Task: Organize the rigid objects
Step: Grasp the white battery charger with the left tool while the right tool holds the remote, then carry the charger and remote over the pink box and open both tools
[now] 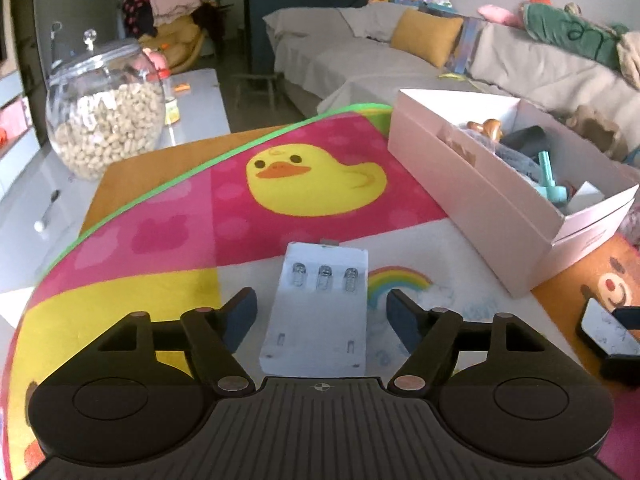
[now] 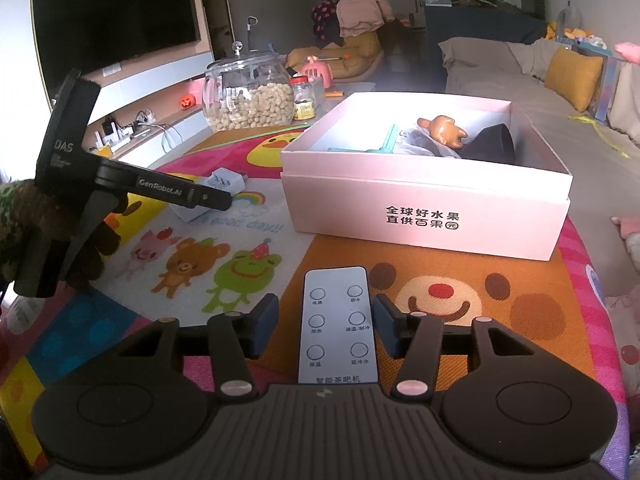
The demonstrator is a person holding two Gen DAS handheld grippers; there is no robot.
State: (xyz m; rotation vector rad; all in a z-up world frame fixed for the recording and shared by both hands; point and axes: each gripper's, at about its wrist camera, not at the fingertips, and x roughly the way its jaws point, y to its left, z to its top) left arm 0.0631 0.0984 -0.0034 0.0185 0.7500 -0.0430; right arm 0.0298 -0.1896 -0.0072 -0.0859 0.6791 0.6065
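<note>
While the task's things lie on a cartoon mat (image 1: 304, 176) covering the table, the scene reads:

Left tool (image 1: 322, 312): jaws spread wide, lower centre of the left wrist view; a white battery charger (image 1: 320, 304) lies flat between the fingers, pads clear of both its sides.

Battery charger: 3 springs at its far end, resting on the mat beside a rainbow print.

Right tool (image 2: 326, 322): lower centre of the right wrist view, fingers flanking a grey remote (image 2: 338, 324); small gaps show on both sides, no pad pressing.

Remote: 6 round buttons, flat on the mat.

Pink box (image 2: 424, 208): centre right, holding a brown figure (image 2: 442, 128) and a teal item.

Peanut jar (image 1: 106, 108): upper left, well apart.
</note>
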